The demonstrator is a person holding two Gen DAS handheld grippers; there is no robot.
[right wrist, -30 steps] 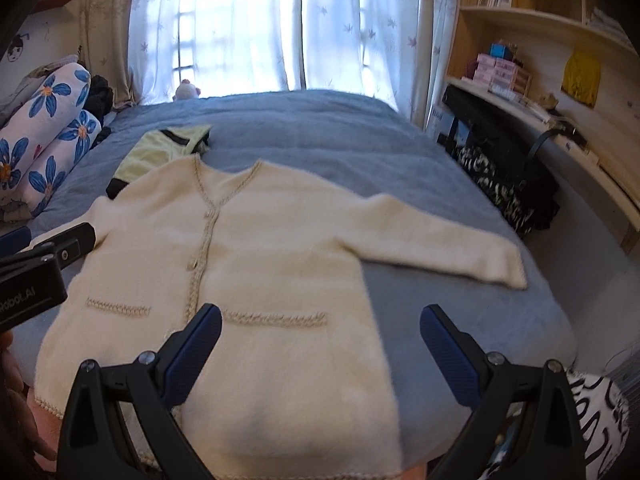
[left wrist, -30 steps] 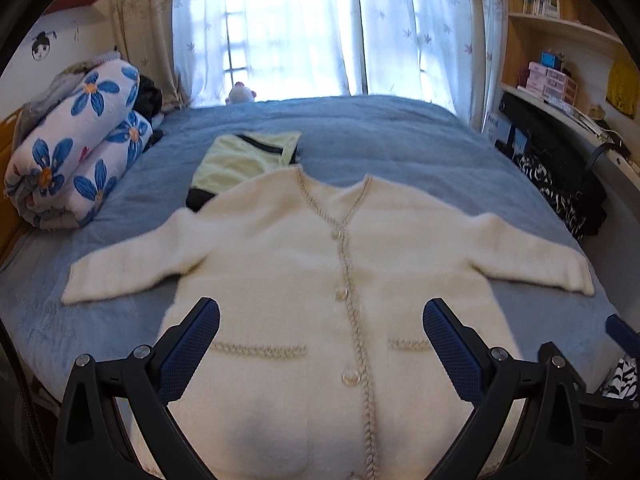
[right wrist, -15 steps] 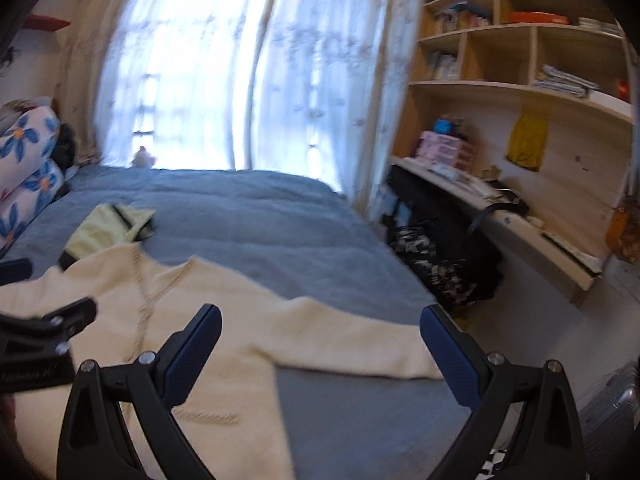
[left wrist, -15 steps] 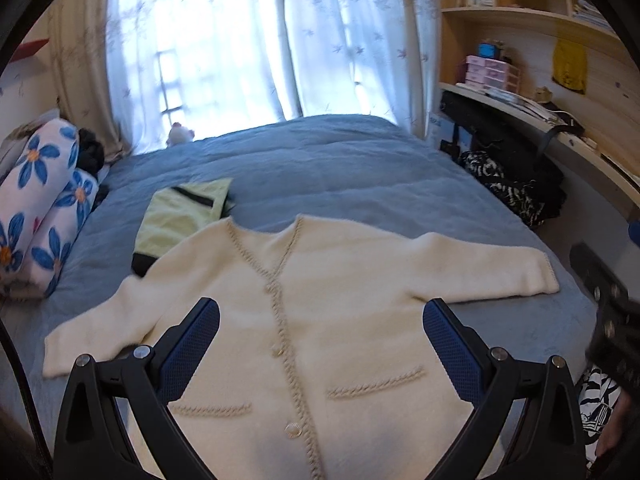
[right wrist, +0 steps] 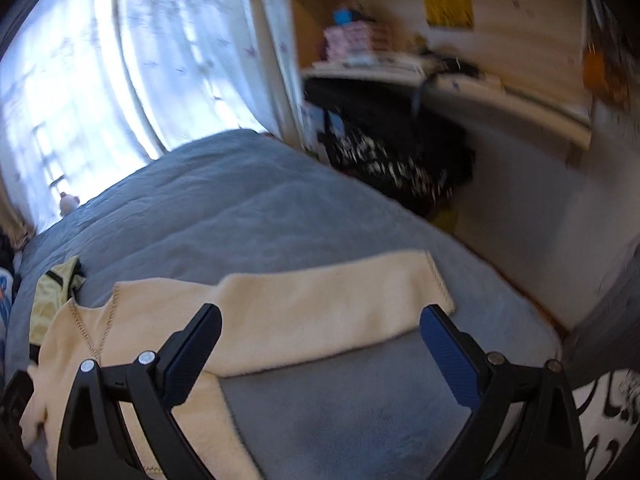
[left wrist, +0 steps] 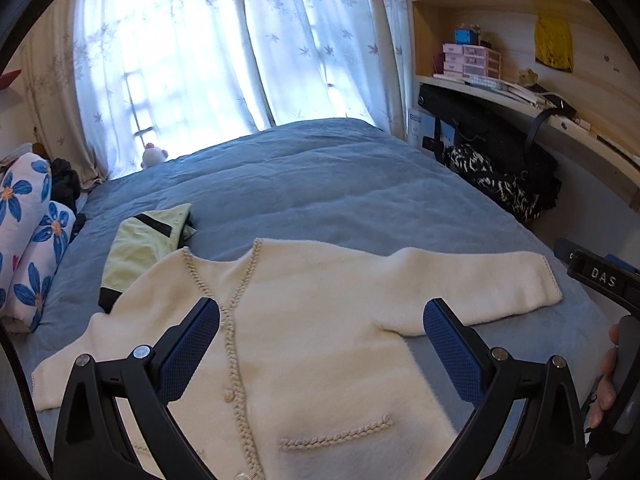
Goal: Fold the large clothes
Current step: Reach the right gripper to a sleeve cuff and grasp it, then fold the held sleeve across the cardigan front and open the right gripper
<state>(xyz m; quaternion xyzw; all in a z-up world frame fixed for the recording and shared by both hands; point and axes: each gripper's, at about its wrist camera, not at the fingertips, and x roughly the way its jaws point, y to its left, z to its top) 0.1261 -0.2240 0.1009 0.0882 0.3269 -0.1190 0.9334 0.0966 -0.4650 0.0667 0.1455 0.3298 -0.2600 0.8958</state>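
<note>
A cream knit cardigan point(left wrist: 320, 332) lies flat and buttoned on the blue bed point(left wrist: 320, 184), sleeves spread out. My left gripper point(left wrist: 320, 340) is open and empty above its chest. My right gripper point(right wrist: 320, 344) is open and empty above the cardigan's right sleeve point(right wrist: 332, 304), near the cuff point(right wrist: 438, 284). The right gripper's body shows at the right edge of the left wrist view point(left wrist: 600, 280). The right wrist view is blurred by motion.
A folded pale green garment point(left wrist: 144, 244) lies beyond the left shoulder. Rolled flowered bedding point(left wrist: 28, 236) lies at the left. A black patterned bag point(left wrist: 496, 184) sits under the wooden desk point(left wrist: 560, 128) beside the bed's right edge. Curtains point(left wrist: 240, 48) hang behind.
Both grippers have swung to the right. The right gripper has dropped nearer to the right sleeve. Both remain open and the cardigan has not moved.
</note>
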